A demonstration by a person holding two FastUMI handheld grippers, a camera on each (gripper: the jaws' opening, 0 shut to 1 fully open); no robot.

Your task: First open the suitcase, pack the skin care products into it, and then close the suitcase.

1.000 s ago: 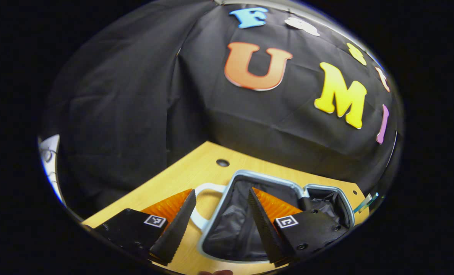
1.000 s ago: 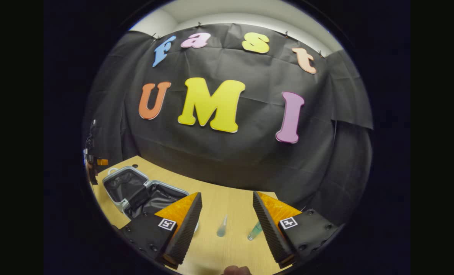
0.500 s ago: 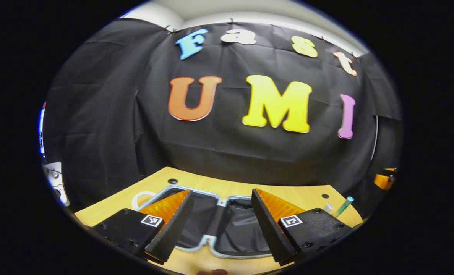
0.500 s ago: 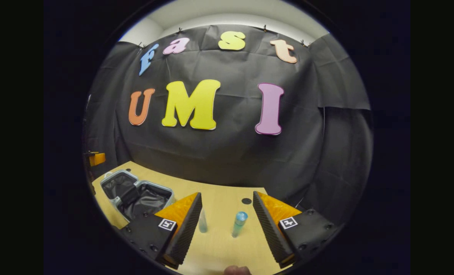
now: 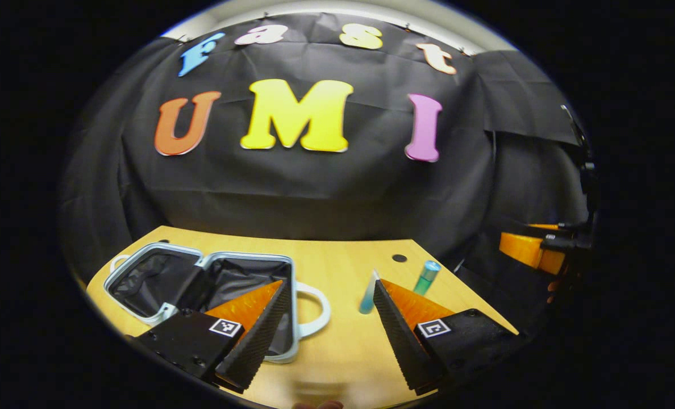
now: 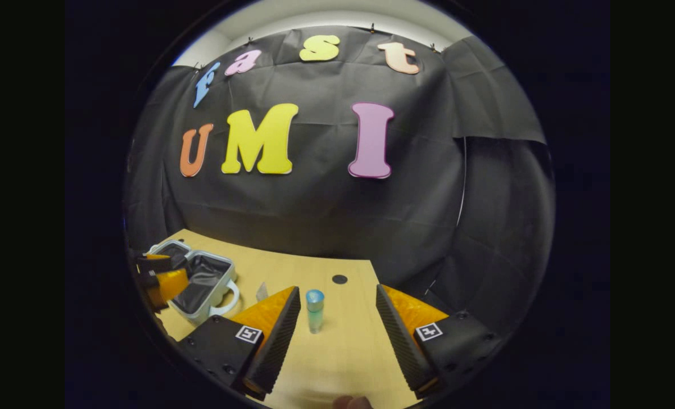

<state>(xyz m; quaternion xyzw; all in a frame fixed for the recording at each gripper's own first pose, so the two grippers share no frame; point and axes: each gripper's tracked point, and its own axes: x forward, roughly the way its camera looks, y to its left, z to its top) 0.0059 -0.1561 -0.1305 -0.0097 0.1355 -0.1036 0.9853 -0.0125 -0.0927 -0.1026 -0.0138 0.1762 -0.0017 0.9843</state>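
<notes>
In the left gripper view, the left gripper (image 5: 329, 335) had swung right off the suitcase (image 5: 161, 258), wide open and empty; the case lay open on the table (image 5: 337, 258), so packing looked next. In the right gripper view, the right gripper (image 6: 337, 335), also spread and empty, had lined up on the teal bottle (image 6: 315, 311), tube (image 6: 262, 291) beside it.

Open suitcase (image 5: 161, 272) on table (image 5: 337, 267), bottles (image 5: 426, 277) to its right.

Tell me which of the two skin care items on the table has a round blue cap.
The green bottle, between the right claw's fingers in its view. The other, a clear tube nearer the suitcase, tapers to a flat end.
</notes>
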